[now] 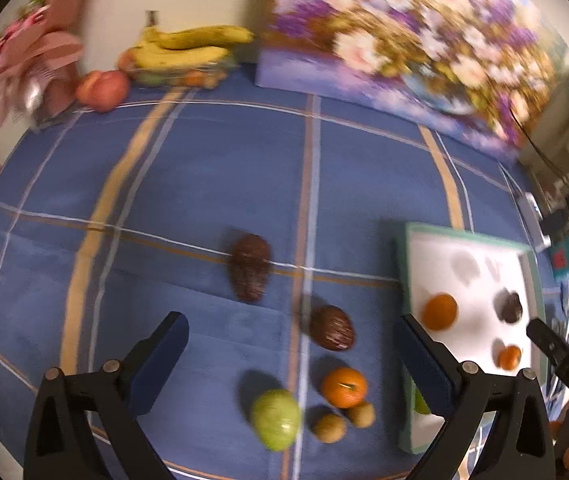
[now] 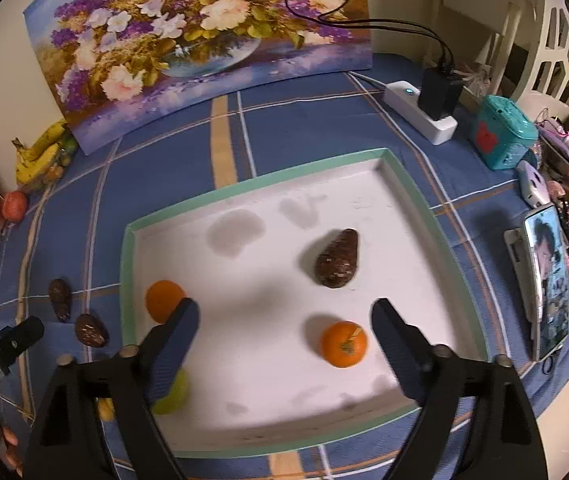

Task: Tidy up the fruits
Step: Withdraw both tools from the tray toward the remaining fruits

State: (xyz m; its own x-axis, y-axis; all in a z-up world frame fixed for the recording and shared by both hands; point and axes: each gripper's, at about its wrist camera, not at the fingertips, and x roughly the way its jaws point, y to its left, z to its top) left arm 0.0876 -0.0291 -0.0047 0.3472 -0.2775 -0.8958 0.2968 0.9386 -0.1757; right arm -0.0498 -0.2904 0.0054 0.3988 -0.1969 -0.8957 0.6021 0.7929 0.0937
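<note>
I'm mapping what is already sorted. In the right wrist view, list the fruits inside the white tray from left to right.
Orange at the tray's left wall → green fruit partly hidden behind a gripper finger → dark brown avocado → orange with a stem.
</note>
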